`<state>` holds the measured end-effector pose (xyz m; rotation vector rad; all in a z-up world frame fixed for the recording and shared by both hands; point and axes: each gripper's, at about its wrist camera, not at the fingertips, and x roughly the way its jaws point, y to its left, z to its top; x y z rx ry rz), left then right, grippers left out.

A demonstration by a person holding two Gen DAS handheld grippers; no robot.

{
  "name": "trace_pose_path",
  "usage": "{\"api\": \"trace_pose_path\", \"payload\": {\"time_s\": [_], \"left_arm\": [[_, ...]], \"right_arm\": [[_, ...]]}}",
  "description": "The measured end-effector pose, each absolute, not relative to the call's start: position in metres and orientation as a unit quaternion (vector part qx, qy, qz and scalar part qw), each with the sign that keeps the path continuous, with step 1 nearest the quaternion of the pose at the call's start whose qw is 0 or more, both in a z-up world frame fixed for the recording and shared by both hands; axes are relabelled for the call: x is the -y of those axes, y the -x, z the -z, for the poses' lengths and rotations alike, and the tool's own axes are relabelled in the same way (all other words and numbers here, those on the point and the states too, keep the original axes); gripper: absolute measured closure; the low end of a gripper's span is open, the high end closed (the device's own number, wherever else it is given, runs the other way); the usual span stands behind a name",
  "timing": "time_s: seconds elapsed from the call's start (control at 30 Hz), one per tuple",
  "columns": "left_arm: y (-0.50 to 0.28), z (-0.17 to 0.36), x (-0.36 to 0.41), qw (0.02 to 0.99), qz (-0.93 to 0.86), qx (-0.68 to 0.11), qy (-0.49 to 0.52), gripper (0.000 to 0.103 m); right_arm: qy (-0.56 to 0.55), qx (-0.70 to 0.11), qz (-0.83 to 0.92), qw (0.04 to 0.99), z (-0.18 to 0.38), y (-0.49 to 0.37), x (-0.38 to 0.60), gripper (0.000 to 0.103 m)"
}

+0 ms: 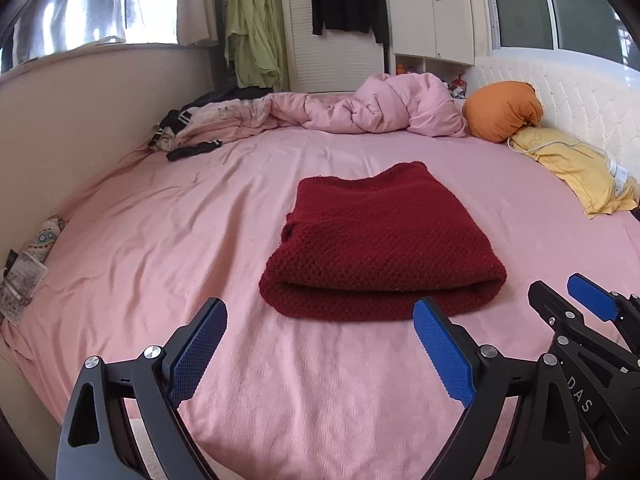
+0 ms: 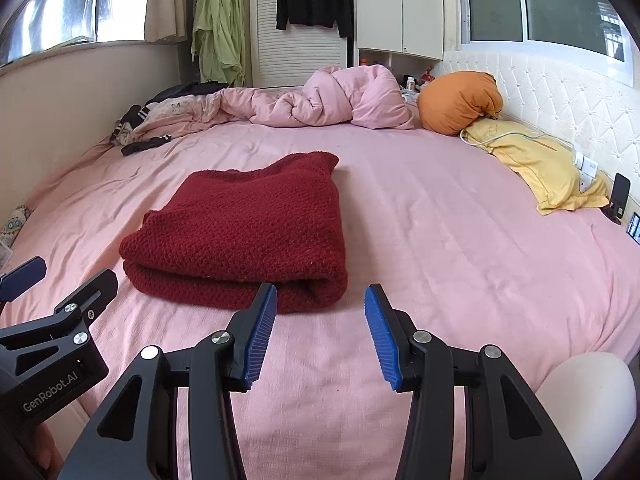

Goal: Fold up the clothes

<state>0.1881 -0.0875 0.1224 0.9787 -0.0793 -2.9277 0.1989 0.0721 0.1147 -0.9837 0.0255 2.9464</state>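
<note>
A dark red knitted sweater (image 1: 380,244) lies folded into a thick rectangle on the pink bed sheet (image 1: 200,208); it also shows in the right wrist view (image 2: 248,236). My left gripper (image 1: 320,348) is open and empty, held just short of the sweater's near folded edge. My right gripper (image 2: 320,332) is open and empty, near the sweater's near right corner. The right gripper shows at the right edge of the left wrist view (image 1: 568,300). The left gripper shows at the left edge of the right wrist view (image 2: 60,280).
A crumpled pink duvet (image 1: 360,112) lies at the far side of the bed. An orange pillow (image 1: 500,110) and a yellow pillow (image 1: 572,164) with a white cable lie far right. Dark clothes (image 1: 188,132) lie far left. A padded headboard (image 2: 560,92) runs along the right.
</note>
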Motion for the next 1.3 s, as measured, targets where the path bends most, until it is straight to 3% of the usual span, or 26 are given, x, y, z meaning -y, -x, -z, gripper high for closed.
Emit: {"api": "trace_pose_path", "payload": {"time_s": [0.33, 0.53, 1.0, 1.2, 1.3], "left_arm": [[-0.178, -0.11, 0.072, 0.003, 0.936, 0.024, -0.351, 0.002], [-0.176, -0.112, 0.08, -0.015, 0.935, -0.021, -0.353, 0.001], [-0.175, -0.112, 0.082, 0.014, 0.935, -0.013, -0.355, 0.0], [-0.176, -0.115, 0.088, 0.077, 0.931, -0.001, -0.356, 0.0], [-0.181, -0.121, 0.095, 0.053, 0.937, -0.024, -0.344, 0.0]], "right_arm": [[0.324, -0.004, -0.946, 0.025, -0.109, -0.199, -0.076, 0.056], [0.323, -0.004, -0.946, 0.033, -0.109, -0.2, -0.081, 0.056], [0.325, 0.002, -0.945, 0.036, -0.109, -0.201, -0.082, 0.056], [0.323, 0.003, -0.946, 0.037, -0.109, -0.201, -0.082, 0.056], [0.322, 0.005, -0.946, 0.036, -0.109, -0.201, -0.082, 0.056]]}}
